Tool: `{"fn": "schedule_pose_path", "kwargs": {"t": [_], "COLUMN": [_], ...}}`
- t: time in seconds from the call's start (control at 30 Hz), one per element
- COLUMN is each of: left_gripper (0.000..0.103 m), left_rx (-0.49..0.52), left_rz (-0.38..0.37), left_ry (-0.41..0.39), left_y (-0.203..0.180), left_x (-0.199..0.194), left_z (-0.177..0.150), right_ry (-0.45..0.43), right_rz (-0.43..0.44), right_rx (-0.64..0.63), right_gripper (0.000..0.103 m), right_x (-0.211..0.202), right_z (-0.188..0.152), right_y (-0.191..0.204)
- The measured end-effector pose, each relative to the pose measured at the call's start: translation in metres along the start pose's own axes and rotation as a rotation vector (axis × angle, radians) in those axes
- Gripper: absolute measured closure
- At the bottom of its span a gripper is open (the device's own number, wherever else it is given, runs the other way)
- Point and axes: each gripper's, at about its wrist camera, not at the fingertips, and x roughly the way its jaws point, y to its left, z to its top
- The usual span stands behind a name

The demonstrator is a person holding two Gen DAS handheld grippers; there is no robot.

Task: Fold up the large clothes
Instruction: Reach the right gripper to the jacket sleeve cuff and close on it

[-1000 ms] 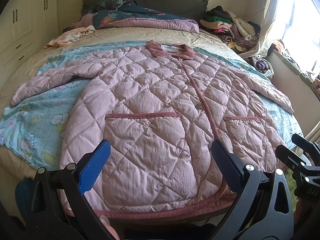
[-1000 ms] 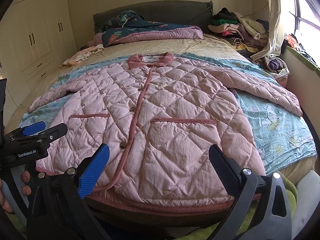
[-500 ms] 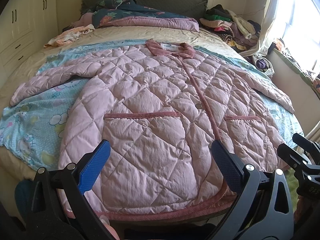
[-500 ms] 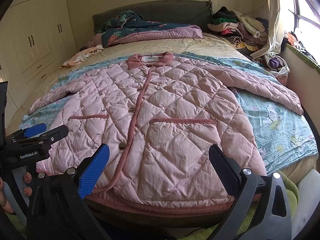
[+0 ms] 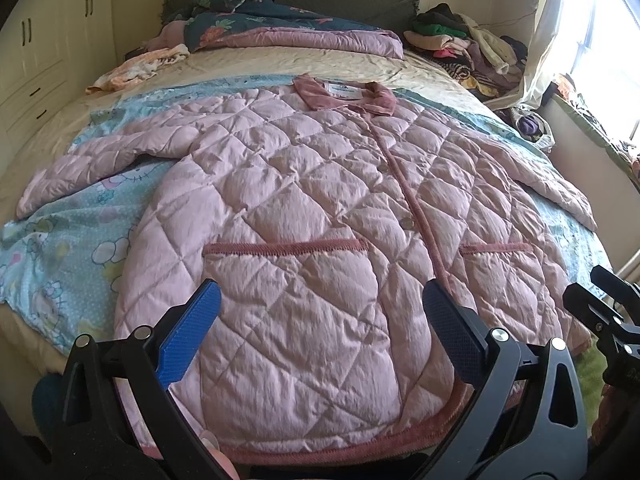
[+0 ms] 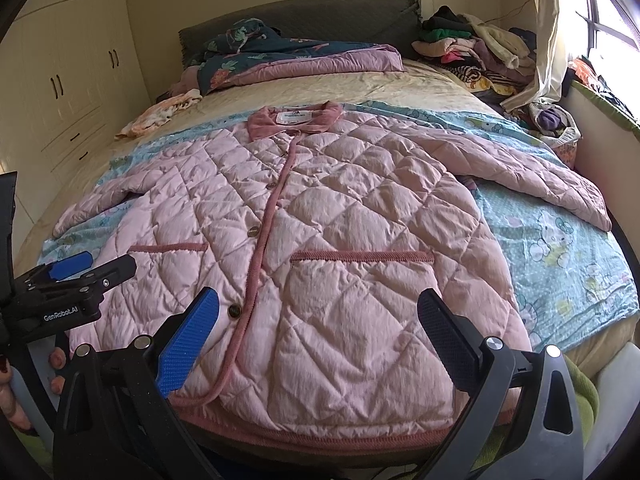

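A large pink quilted coat (image 5: 320, 216) lies flat and buttoned on the bed, collar at the far end, both sleeves spread out to the sides; it also shows in the right wrist view (image 6: 320, 240). My left gripper (image 5: 320, 332) is open and empty, held over the coat's near left hem. My right gripper (image 6: 316, 332) is open and empty, held over the near right hem. Each gripper shows at the edge of the other's view.
A light blue cartoon sheet (image 5: 60, 248) lies under the coat. A folded dark floral quilt (image 5: 280, 24) and a pile of clothes (image 5: 472, 48) sit at the headboard end. White wardrobes (image 6: 60, 80) stand left, a window (image 6: 608, 20) right.
Both grippers have drifted slightly forward and up over the coat's hem. The coat has not moved and both grippers have stayed open.
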Motion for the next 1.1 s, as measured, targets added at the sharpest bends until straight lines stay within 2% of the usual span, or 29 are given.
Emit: {"fn": "schedule_pose_path", "kwargs": {"t": [0.27,0.53,0.67,0.8,1.1], "left_gripper": [0.008,0.008,0.008,0.008,0.008], "left_rx": [-0.006,-0.012,-0.015,-0.024,-0.009], "left_rz": [-0.002,0.004,0.005,-0.012,-0.025], "left_ry": [0.002,-0.024,-0.026,0.005,0.028], "left_y": [-0.001,-0.005,-0.009,-0.013,-0.03], "left_x": [0.016,0.032,0.045,0.065,0.109], "left_z": [0.037,0.08,0.101,0.117,0.15], "right_ry": [-0.003,0.001,0.002,0.002,0.007], "right_rz": [0.009,-0.017,-0.023,-0.028,-0.092], "right_rx": [0.006,0.046,0.075,0.101,0.202], "right_gripper": [0.004,0.004,0.004,0.004,0.004], "right_x": [0.015,0.037,0.051,0.064,0.096], "right_z": [0.029,0.067,0.086,0.102,0.129], "right_y": [-0.001,-0.02,-0.034,-0.05,-0.105]}}
